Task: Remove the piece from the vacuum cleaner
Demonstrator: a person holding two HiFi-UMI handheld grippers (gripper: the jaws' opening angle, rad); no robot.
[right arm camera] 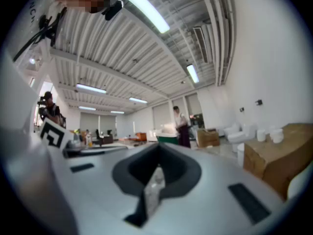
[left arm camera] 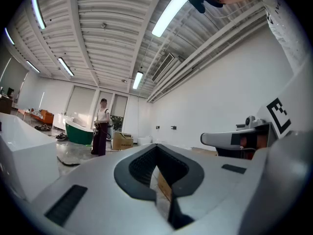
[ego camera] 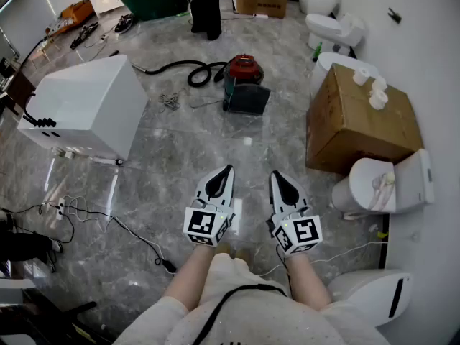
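A grey marble floor (ego camera: 180,160) is shown, with the vacuum cleaner (ego camera: 244,83) set on it. Well to the left of the vacuum cleaner a white cabinet (ego camera: 90,106) is placed. To its right a cardboard box (ego camera: 359,121) is stood, and further right and nearer the person a white toilet (ego camera: 377,185) is seen. The vacuum cleaner itself is made up of a red top on a dark body, and a black hose (ego camera: 183,69) is laid off to its left.

Well apart from the vacuum cleaner, on the person's side, the left gripper (ego camera: 227,172) and right gripper (ego camera: 277,177) are held level, side by side. Both pairs of jaws are pressed together with nothing between them.

The task is judged not yet begun. No piece appears detached, and approach, grasp and removal are all left. Which piece is meant cannot be told.
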